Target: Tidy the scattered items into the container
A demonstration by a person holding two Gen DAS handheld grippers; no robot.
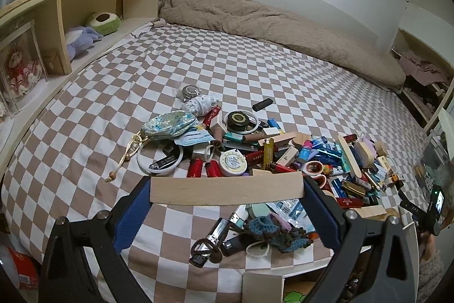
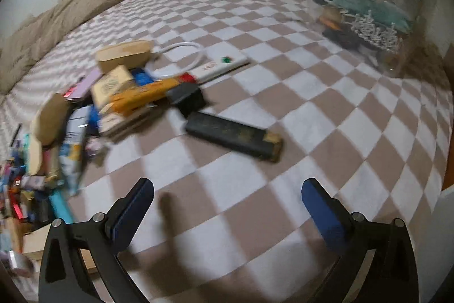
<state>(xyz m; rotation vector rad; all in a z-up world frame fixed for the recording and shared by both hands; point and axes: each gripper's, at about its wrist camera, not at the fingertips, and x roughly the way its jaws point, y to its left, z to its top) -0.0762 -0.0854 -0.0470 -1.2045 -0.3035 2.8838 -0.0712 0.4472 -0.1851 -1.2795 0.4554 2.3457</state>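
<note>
Pale, unfinished wood is what the left tool (image 1: 227,190) holds: a flat wooden slat (image 1: 225,189) spans crosswise between its blue pads, gripped at both short ends, with the jaws stood wide to take its whole length. It looks light and stiff, so it should carry without sagging, but an end-to-end grip has little pad contact and bare wood is smooth; a tilt could let it slip, and a hold across the narrow width would likely be surer.

Taking the slat as landmark, the pile of scattered items (image 1: 283,149) lies just beyond it on the checkered bed sheet (image 1: 198,61): lighters, small tins, a white ring and more wooden pieces, mostly hard, small and light. Nearer the camera than the slat sits a crocheted blue pouch (image 1: 279,232), soft and easy to pinch anywhere.

The right tool (image 2: 227,195) stands fully wide with nothing between its pads, above bare sheet. Ahead of it lies a long black bar with a tan end (image 2: 235,137), apart from the pile's edge; rigid and probably slick, it is best taken across its middle. The clear container (image 2: 369,4) stands at the far right of that view, well apart from the bar, already holding a few things. This view is blurred, so finer detail cannot be told.
</note>
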